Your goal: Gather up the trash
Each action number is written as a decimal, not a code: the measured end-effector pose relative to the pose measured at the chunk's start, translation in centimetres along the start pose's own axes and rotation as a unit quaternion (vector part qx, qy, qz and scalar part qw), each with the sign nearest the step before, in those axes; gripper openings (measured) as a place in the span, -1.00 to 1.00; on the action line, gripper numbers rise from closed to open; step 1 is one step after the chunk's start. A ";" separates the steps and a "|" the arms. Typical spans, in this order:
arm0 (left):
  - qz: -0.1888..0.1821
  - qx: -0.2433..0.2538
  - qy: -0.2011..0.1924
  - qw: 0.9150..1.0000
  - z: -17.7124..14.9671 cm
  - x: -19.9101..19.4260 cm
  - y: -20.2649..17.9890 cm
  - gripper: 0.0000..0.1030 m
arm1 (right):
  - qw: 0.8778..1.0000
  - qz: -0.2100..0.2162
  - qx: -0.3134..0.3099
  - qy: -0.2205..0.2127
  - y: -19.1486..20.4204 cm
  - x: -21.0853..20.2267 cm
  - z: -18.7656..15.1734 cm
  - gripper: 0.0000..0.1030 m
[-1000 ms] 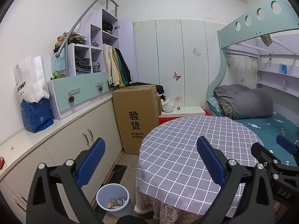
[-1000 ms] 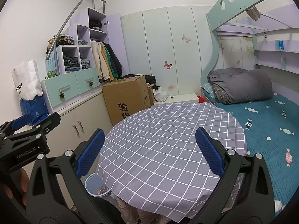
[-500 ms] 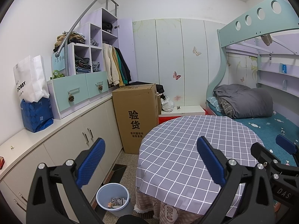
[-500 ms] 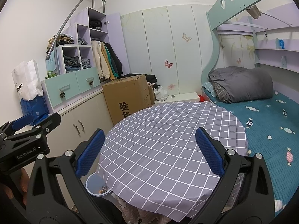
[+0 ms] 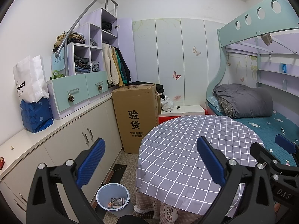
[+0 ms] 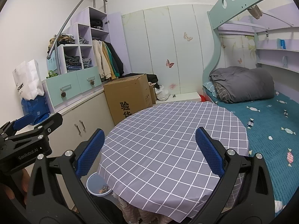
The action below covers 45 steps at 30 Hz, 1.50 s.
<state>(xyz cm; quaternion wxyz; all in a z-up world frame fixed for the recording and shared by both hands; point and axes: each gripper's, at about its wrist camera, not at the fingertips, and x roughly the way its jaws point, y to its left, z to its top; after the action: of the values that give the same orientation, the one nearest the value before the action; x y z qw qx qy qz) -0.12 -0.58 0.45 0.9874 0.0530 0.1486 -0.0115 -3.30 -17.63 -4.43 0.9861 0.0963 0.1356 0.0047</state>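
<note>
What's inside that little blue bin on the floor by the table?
The bin holds a few scraps: a printed wrapper or packet and some smaller colourful bits beside it. Its near wall hides part of the bottom, and in the right wrist view the tablecloth covers much of it.

Trash bin (image 6: 97,185) half hidden behind tablecloth (image 6: 168,145) edge; contents too small to identify. Right gripper (image 5: 286,147) cut off at frame edge.

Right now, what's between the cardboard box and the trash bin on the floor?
Mostly bare speckled floor, plus a dark floor mat lying against the cabinet just behind the trash bin; the cardboard box stands beyond it. The left wrist view shows this.
</note>
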 end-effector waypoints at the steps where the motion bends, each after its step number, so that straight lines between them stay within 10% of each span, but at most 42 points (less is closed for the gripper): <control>1: 0.000 0.000 0.000 1.000 0.1 0.0 0.0 0.87 | 1.000 0.000 0.000 0.000 0.0 0.0 0.0 0.86; 45: -0.002 0.007 0.007 1.000 -0.4 0.6 0.5 0.87 | 1.000 0.007 0.009 0.014 0.1 0.3 0.4 0.86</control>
<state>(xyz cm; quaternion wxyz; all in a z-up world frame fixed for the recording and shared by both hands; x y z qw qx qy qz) 0.36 -0.03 -0.09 0.9860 0.0601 0.1551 -0.0140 -2.90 -17.64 -4.14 0.9830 0.1064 0.1489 0.0118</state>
